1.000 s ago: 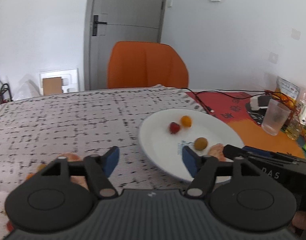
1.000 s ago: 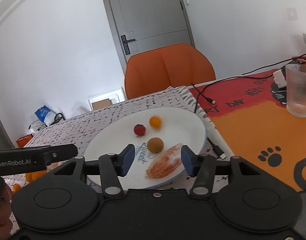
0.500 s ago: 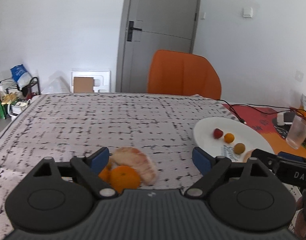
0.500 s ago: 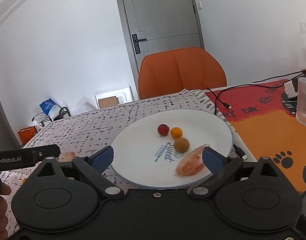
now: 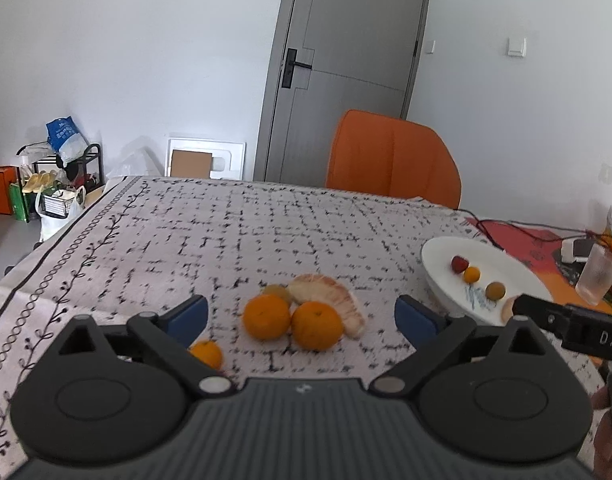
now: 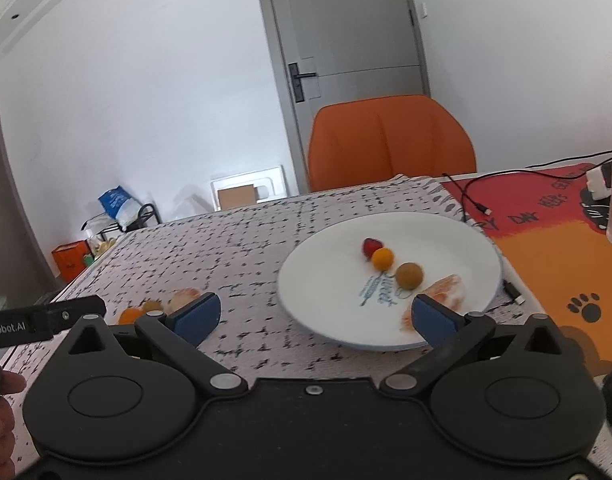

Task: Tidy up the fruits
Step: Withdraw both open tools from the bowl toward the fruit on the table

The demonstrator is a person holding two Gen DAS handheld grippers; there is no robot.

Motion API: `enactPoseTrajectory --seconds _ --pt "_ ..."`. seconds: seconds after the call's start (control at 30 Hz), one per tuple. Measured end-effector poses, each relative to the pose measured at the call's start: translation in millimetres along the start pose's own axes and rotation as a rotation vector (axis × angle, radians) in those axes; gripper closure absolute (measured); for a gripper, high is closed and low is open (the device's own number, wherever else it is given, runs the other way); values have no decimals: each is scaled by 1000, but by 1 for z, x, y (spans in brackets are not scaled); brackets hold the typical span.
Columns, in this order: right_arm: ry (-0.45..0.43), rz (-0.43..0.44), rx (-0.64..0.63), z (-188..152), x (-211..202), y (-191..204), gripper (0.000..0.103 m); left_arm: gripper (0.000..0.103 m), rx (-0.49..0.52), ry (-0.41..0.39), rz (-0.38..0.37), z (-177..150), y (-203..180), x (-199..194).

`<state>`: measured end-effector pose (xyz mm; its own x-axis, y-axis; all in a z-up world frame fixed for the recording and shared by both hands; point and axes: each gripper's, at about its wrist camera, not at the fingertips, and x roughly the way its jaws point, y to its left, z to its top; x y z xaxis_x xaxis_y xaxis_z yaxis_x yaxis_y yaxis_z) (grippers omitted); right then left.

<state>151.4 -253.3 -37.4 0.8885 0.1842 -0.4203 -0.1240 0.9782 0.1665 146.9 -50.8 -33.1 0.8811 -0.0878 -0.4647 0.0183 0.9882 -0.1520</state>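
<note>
Left gripper (image 5: pixel 301 314) is spread wide, its jaws have just been opening, nothing pinched. Right in front of it, on the cloth (image 5: pixel 145 248), sits the loose pile: two oranges (image 5: pixel 266 317) touching side by side, a peeled pomelo wedge (image 5: pixel 330 296) just behind them, a small brownish fruit (image 5: pixel 277 291) tucked at the back, and a little orange (image 5: pixel 206 353) nearer, by my left finger.

Over on my right gripper (image 6: pixel 312 316), jaws also have just been opening and stand apart, empty. The peeled segment (image 6: pixel 446 290) lies on the plate (image 6: pixel 318 280) just beyond the right finger, free of it. Farther in: a brown fruit (image 6: pixel 409 275), a small orange one (image 6: pixel 382 258), a red one (image 6: pixel 370 246), in a line.

I'd say I'm between picks: one piece is delivered, the pile is left. Next calls for the left gripper to straddle one orange without nudging its neighbour, close, then carry it right to the plate. Beyond, the chair (image 5: pixel 392 160).
</note>
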Motion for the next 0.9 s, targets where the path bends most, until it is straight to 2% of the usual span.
enactPoseTrajectory --seconds 0.27,0.43,0.9 --pt "25 24 -21 -7 4 16 0 4 3 20 -9 -9 16 -9" --pt "42 42 -28 -13 5 24 0 4 6 22 17 -16 24 -12" --pt "72 99 -74 -19 16 51 0 7 -54 46 36 -27 49 -8"
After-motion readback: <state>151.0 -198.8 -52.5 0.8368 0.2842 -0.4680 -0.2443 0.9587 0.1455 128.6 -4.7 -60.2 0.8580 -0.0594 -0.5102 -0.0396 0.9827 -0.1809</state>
